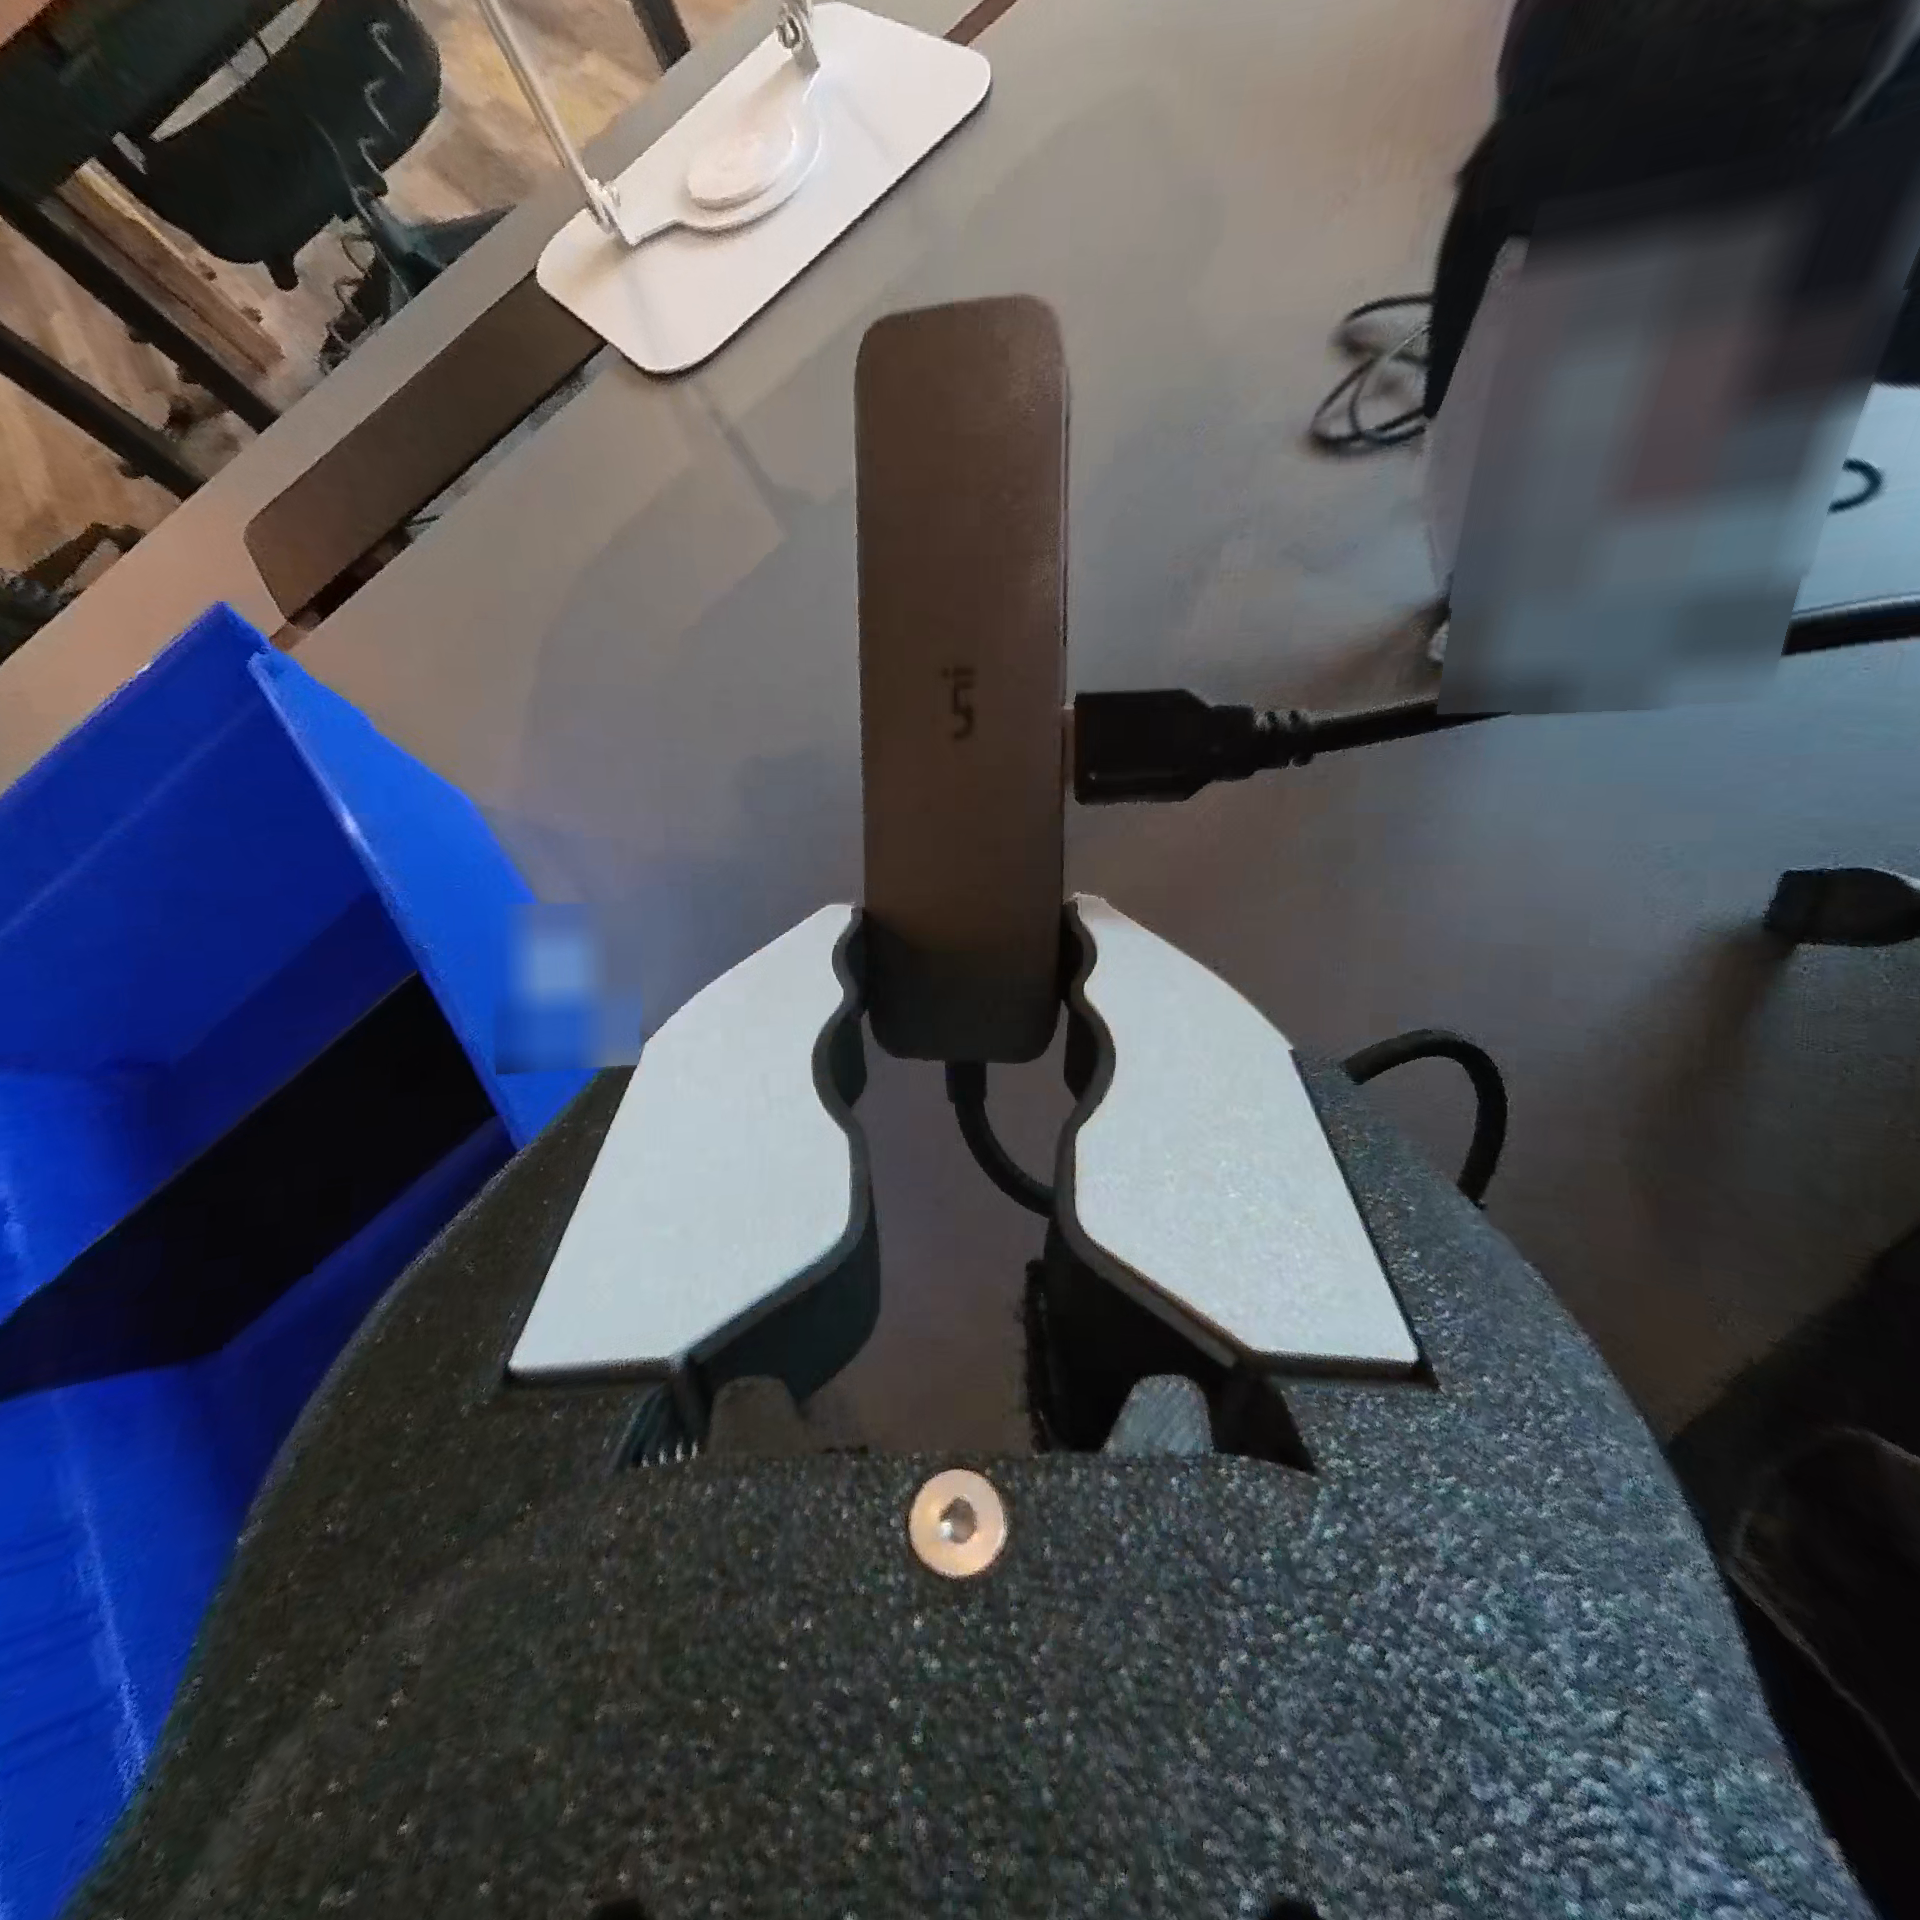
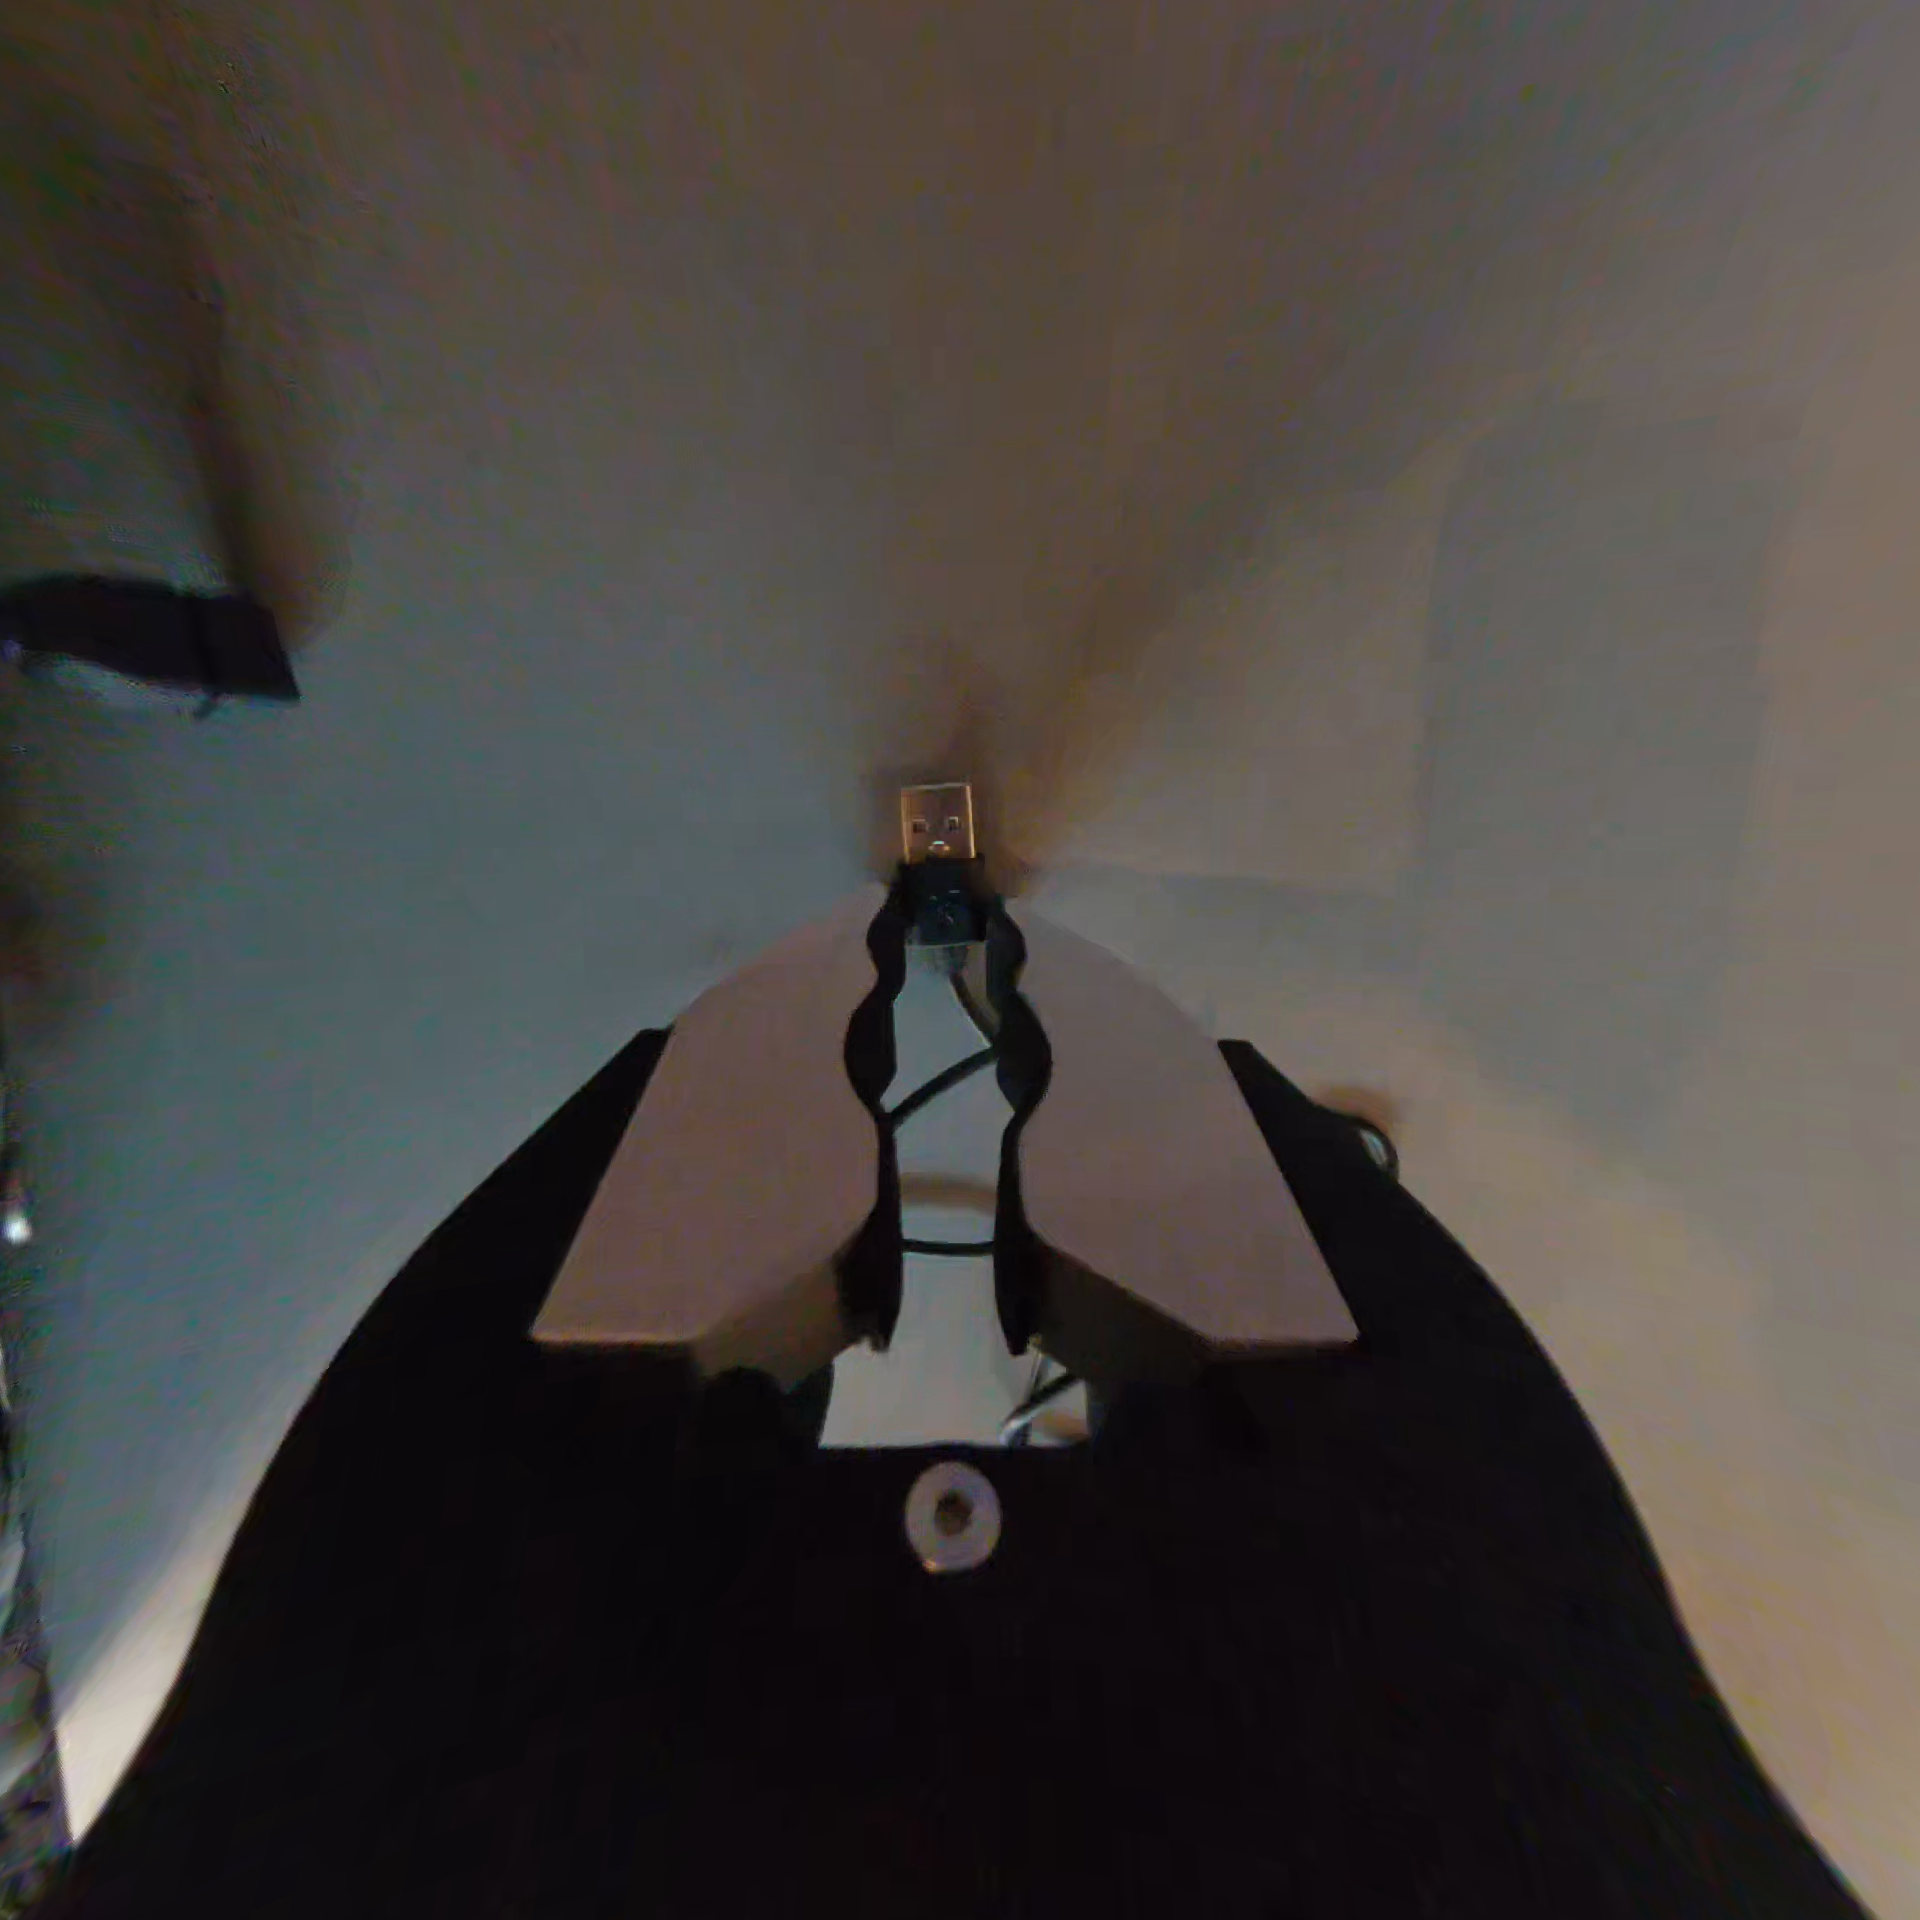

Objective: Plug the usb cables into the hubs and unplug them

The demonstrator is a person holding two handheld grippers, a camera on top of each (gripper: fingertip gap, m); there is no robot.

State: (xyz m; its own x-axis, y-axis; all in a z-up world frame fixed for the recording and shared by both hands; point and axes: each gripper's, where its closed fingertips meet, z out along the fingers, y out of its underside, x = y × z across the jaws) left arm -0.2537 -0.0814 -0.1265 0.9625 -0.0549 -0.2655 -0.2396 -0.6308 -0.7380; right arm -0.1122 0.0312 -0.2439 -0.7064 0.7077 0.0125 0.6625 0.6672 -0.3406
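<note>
Left gripper (image 1: 961,961) clamped on the near end of the grey hub (image 1: 961,665), held above the tabletop (image 1: 1143,312) with a black USB plug (image 1: 1143,748) seated in its right side. Blue bin (image 1: 208,935) close left; white stand base (image 1: 769,197) at the far edge. Right gripper (image 2: 940,914) pinching another USB plug (image 2: 938,823), metal tip bare.

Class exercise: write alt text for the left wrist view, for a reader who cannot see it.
The left gripper is shut on the near end of a slim grey rectangular USB hub, held pointing away over a grey table. A black USB plug sits in the hub's right edge, and a blue plastic bin stands at left.
</note>
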